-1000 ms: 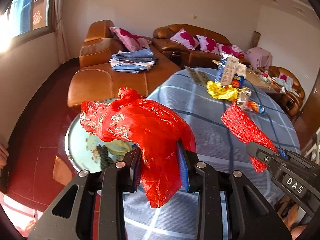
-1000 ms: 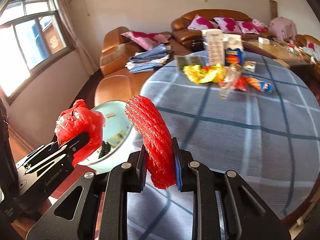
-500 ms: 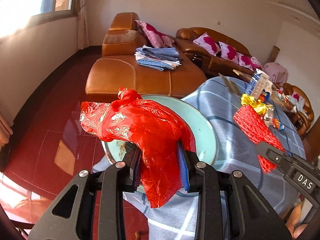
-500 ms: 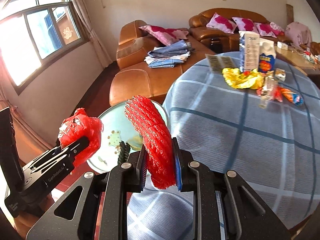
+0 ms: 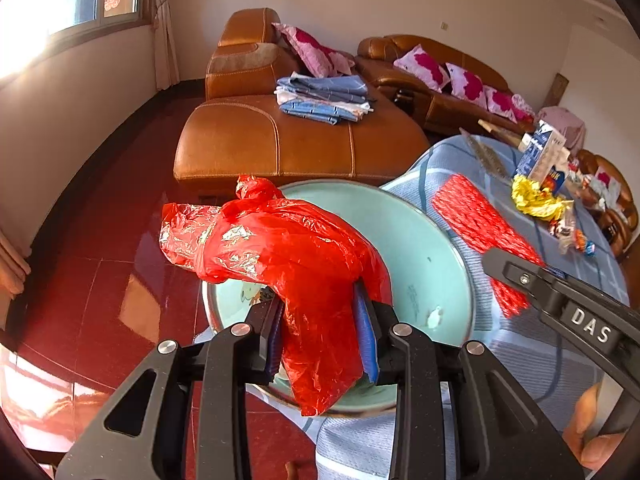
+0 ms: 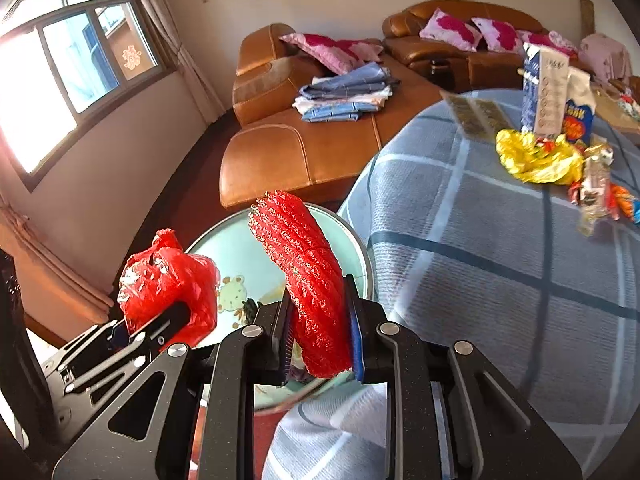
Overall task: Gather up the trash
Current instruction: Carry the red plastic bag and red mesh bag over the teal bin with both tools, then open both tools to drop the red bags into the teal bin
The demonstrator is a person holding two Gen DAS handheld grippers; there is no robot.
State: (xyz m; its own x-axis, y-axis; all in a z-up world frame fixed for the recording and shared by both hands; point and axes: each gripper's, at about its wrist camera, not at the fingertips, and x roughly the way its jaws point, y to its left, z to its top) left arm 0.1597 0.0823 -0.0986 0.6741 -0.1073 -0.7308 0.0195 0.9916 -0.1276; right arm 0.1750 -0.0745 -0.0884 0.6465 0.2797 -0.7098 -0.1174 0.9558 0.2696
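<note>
Basin [image 5: 424, 248] floor partly hidden behind red bag [image 5: 288, 256], small wrappers [image 6: 596, 192] blurred, thumb [image 5: 592, 432] cut off by edge

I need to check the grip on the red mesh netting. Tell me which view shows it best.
The right wrist view: the red mesh netting stands sharp and central, clamped by the right gripper. The left wrist view shows the netting only from the side, blurred, its lower end behind the gripper's finger.

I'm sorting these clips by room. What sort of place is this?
Most likely a home living room: brown leather sofas with pink cushions, folded laundry, and a cloth-covered round table bearing snack wrappers.
</note>
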